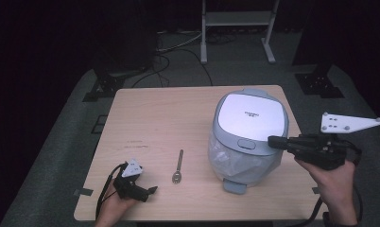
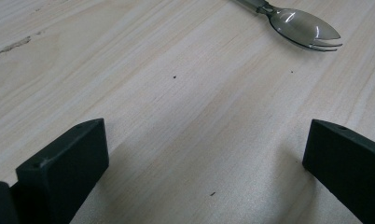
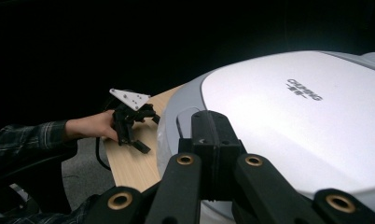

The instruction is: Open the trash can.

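Nearest, at the left near edge of the tabletop [image 1: 145,118], the left tongs [image 1: 151,191] rest with jaws wide and nothing between them; just beyond lies a smooth translucent spork [image 1: 177,169], light and slippery; farther right stands the rice cooker [image 1: 249,137], bulky, rigid, probably heavy, its body wrapped in slick film; the right tongs [image 1: 272,142], jaws pressed together and empty, hover at its lid-release button [image 1: 246,144], the likeliest place to press.
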Tool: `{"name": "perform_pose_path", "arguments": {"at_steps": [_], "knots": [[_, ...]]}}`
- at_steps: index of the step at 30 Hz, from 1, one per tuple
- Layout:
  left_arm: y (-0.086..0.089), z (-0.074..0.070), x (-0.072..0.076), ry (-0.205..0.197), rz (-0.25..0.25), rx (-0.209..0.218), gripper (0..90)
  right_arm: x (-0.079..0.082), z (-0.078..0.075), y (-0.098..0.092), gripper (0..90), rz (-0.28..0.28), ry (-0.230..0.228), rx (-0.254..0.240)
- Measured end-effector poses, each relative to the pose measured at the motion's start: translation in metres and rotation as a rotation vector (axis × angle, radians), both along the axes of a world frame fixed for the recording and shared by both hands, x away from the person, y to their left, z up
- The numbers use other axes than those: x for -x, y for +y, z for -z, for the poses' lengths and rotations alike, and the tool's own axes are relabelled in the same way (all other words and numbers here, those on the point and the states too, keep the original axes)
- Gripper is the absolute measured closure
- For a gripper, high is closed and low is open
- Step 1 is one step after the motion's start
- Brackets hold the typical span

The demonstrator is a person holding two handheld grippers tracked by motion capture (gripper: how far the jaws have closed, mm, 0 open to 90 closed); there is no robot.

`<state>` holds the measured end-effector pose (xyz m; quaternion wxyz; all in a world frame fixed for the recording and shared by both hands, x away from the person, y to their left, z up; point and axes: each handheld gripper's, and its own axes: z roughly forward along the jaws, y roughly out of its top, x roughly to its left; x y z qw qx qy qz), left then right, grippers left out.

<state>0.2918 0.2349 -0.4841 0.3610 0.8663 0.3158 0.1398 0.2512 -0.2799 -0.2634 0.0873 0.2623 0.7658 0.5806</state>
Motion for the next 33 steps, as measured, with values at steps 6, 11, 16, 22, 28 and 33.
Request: {"name": "perform_pose_path", "arguments": {"at_steps": [6, 11, 16, 22, 28, 33], "knots": [[0.000, 0.000, 0.000, 0.000, 0.000, 0.000, 0.0, -0.004, 0.001, 0.017, 90.0, -0.028, 0.011, 0.025], [0.000, 0.000, 0.000, 0.000, 0.000, 0.000, 0.0, -0.006, 0.002, 0.028, 90.0, -0.043, 0.014, 0.045], [0.000, 0.000, 0.000, 0.000, 0.000, 0.000, 0.0, -0.008, 0.003, 0.034, 90.0, -0.038, 0.018, 0.067], [0.000, 0.000, 0.000, 0.000, 0.000, 0.000, 0.0, -0.009, 0.005, 0.037, 90.0, -0.027, 0.019, 0.086], [0.000, 0.000, 0.000, 0.000, 0.000, 0.000, 0.0, -0.008, 0.006, 0.039, 90.0, -0.026, 0.024, 0.105], [0.000, 0.000, 0.000, 0.000, 0.000, 0.000, 0.0, -0.006, 0.004, 0.038, 90.0, -0.009, -0.015, 0.087]]}}
